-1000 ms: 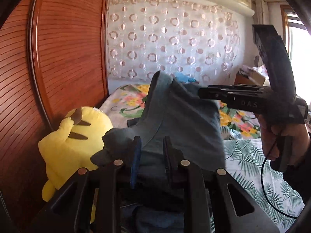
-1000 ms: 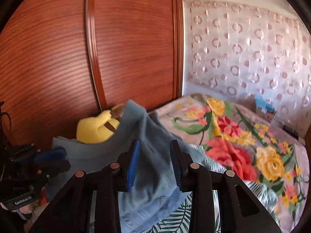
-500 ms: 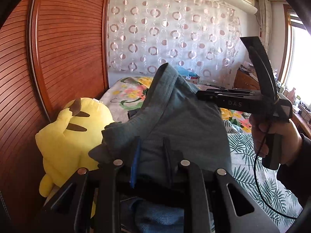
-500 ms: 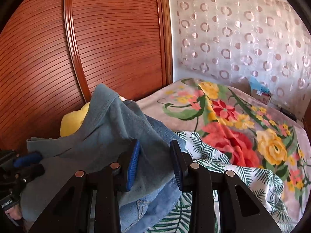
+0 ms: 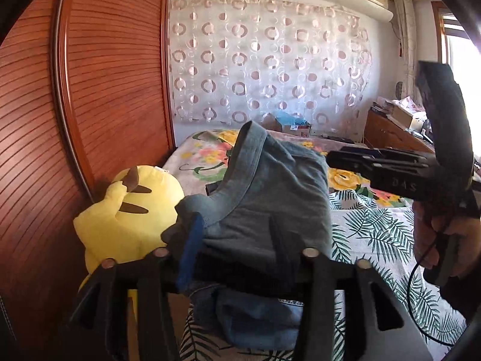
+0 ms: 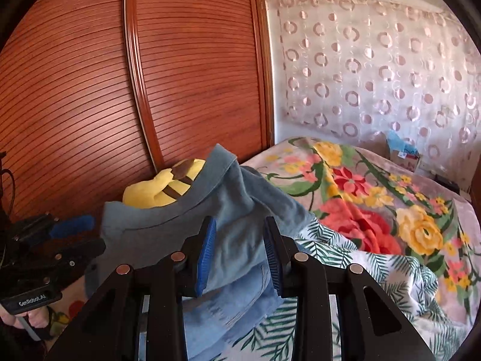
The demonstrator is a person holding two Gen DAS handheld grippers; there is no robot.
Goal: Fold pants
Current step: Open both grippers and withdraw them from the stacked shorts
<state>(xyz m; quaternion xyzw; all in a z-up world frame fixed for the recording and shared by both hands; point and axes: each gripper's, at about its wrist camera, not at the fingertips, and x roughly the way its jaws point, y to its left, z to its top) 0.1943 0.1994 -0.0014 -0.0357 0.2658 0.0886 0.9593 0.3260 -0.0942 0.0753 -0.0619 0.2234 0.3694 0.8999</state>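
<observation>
The blue denim pants [image 5: 270, 192] are held up above the bed, stretched between both grippers, with a fold hanging down to the sheet. My left gripper [image 5: 234, 240] has its jaws spread wide with the pants' edge draped over and between them. My right gripper [image 6: 239, 249] has its blue pads closed on the pants [image 6: 240, 219]. In the left wrist view the right gripper [image 5: 330, 159] enters from the right and meets the pants' far edge. The left gripper [image 6: 63, 234] shows at the left of the right wrist view.
A yellow plush toy [image 5: 132, 210] lies against the red-brown slatted wardrobe door [image 5: 105, 90]. The bed carries a floral blanket [image 6: 375, 204] and a palm-leaf sheet [image 5: 375, 234]. A sheer curtain [image 5: 270, 69] hangs behind, with a wooden desk [image 5: 390, 135] at right.
My left gripper's jaws have spread apart from their earlier tight pinch on the pants. The pants' top edge sits a little lower and the right gripper has shifted slightly.
</observation>
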